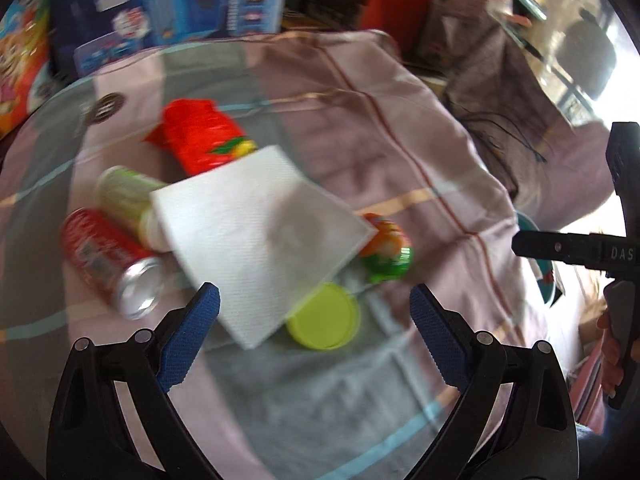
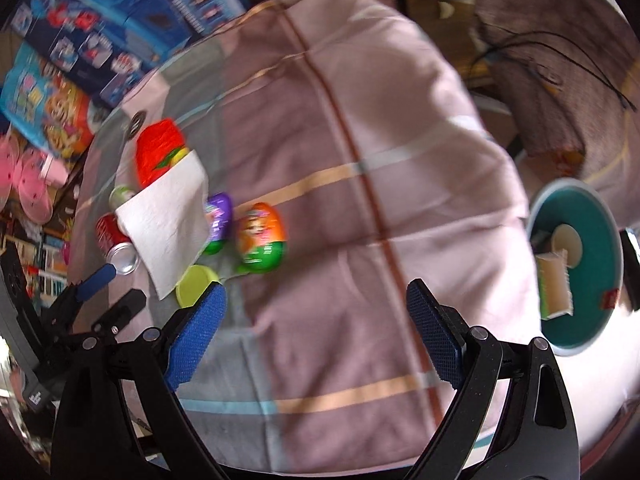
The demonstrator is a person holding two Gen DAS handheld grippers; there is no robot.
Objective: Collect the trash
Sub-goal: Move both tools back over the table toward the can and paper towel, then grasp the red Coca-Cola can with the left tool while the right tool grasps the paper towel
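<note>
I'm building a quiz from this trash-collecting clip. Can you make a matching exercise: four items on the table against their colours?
Items:
1. napkin
2. lid
3. soda can
4. bin

Colours:
A. yellow-green
B. teal inside
C. white
D. red with a silver end

Pairs: 1-C, 2-A, 3-D, 4-B

The left gripper (image 1: 314, 300) hangs with its blue-padded jaws spread wide and nothing between them. The right gripper (image 2: 316, 300) is likewise spread wide and empty, to the right of the left one.
</note>
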